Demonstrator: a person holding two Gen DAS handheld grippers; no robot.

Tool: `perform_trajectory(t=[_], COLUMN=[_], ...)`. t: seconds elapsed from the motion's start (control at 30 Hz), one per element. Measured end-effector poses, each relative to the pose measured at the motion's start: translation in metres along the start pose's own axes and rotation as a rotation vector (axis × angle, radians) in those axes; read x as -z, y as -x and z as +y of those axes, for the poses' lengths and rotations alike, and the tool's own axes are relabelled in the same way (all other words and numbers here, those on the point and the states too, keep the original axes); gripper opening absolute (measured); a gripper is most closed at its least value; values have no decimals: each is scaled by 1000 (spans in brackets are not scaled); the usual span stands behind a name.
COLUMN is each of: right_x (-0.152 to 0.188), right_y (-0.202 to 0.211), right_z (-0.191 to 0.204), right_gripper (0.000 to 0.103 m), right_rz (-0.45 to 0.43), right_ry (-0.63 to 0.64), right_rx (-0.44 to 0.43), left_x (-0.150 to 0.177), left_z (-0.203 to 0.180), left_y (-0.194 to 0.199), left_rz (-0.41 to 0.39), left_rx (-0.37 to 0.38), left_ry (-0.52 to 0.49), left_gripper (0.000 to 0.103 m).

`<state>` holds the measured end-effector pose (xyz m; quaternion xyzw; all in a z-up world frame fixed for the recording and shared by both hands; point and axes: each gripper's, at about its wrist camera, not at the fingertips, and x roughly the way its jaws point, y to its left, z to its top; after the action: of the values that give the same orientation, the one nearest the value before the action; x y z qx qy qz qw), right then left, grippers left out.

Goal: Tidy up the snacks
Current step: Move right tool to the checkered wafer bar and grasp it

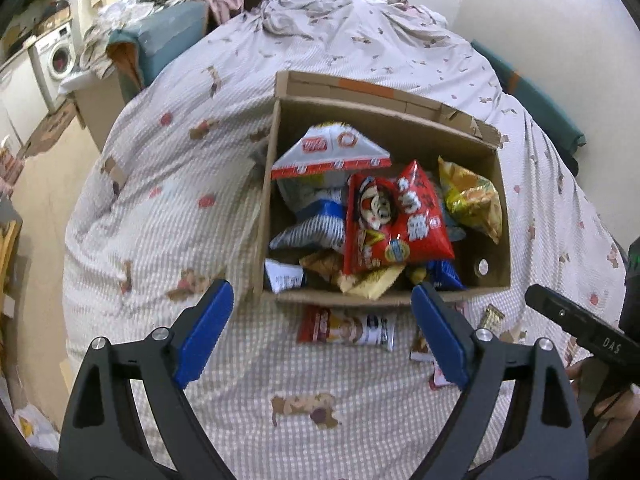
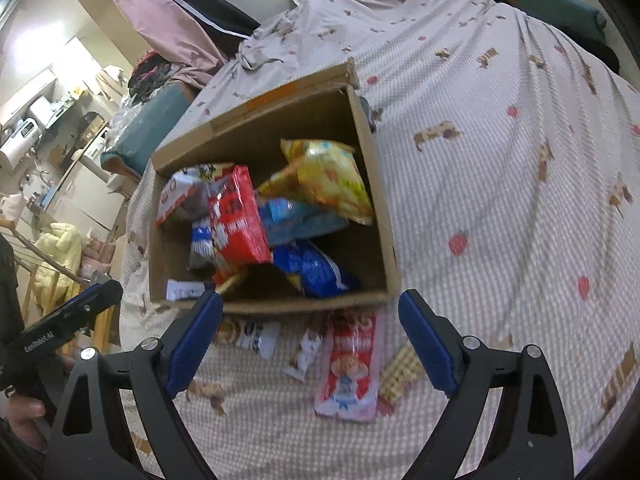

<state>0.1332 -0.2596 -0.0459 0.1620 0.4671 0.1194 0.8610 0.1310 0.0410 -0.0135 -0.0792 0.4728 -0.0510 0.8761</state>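
Right wrist: pink snack pkt (image 2: 350, 368) btwn open hand-held gripper (image 2: 310, 300) fingers.

A bed (image 1: 320, 380) under a checked, dog-print cover meets pale walls (image 1: 520, 8), with a washing machine (image 1: 54, 60) on the left.

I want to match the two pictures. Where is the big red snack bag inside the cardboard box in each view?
Left wrist view: the red snack bag lies in the box's middle, leaning on the other packs.
Right wrist view: the same bag is left of centre in the box, seen edge-on.
Shared landmark: the yellow snack bag at the box's right wall.
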Motion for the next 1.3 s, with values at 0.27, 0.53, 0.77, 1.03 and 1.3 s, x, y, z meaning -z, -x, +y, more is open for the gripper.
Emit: perform_trajectory(t=[0.27, 0.53, 0.77, 1.03, 1.3], right_x=[15, 30, 32, 29, 32], right_y=[1, -22, -55, -89, -71], right_z=[-33, -73, -87, -81, -82], right_gripper=[92, 92, 58, 40, 29], right_rz=[53, 196, 277, 337, 290], right_ry=[-90, -239, -342, -282, -269], right_rx=[24, 62, 80, 190, 236], left_x=[25, 46, 46, 46, 48], left_z=[11, 16, 19, 13, 9], left_y=[-3, -8, -9, -11, -19], left_rz=[60, 127, 143, 146, 169], left_rx=[-29, -67, -57, -61, -56], left_ry=[55, 70, 84, 54, 48], left_gripper=[89, 89, 89, 89, 89])
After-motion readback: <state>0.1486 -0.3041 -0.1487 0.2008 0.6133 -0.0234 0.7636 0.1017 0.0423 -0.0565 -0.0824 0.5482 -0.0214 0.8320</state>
